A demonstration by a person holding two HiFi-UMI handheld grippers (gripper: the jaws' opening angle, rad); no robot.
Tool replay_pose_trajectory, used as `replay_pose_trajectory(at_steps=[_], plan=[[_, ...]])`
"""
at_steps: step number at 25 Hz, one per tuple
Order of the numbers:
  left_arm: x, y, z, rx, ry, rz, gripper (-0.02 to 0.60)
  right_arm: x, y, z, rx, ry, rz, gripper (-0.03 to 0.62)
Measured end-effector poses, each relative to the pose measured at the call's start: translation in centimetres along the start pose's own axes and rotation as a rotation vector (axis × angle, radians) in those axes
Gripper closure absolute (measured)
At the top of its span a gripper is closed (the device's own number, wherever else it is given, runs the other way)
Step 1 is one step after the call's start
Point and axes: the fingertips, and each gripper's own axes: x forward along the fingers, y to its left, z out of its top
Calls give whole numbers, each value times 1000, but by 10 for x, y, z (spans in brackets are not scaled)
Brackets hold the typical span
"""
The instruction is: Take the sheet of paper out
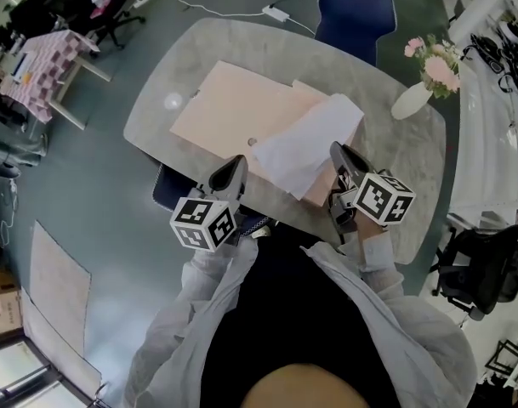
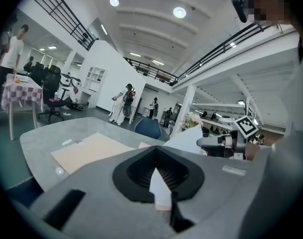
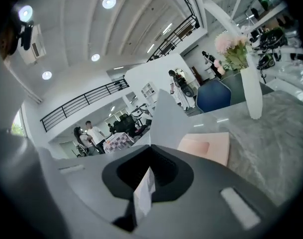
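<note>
The right claw (image 1: 339,153) is clamped on a white sheet of paper (image 1: 305,147), raised over the right end of a flat peach paper envelope (image 1: 233,109) on the grey desk (image 1: 395,155). The left claw (image 1: 233,170) is closed on the envelope's near edge.

Left of the envelope (image 1: 233,109) we see bare table (image 1: 156,117) out to the rounded rim, open for a pass. Beyond the envelope a strip of tabletop lies free too, with a blue chair (image 1: 356,7) standing past the far rim. Right of the envelope the way is narrower. The sheet of paper (image 1: 305,147) lifts up over the envelope's right end, and farther right a white vase (image 1: 412,100) of pink flowers stands upright, apart from both. Between them we find a gap of bare top. At the envelope's near edge the left gripper (image 1: 237,163), clamped there, and the right gripper (image 1: 338,153), closed on the sheet, fill the approach.
</note>
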Motion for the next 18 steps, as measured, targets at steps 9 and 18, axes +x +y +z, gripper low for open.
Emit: replay_pose_trajectory(at_steps=[9, 18], plan=[[7, 3, -1, -9, -2, 1, 581, 1, -9, -13, -238, 36, -110, 580], [4, 8, 1, -16, -12, 3, 581, 5, 2, -9, -290, 25, -105, 580]])
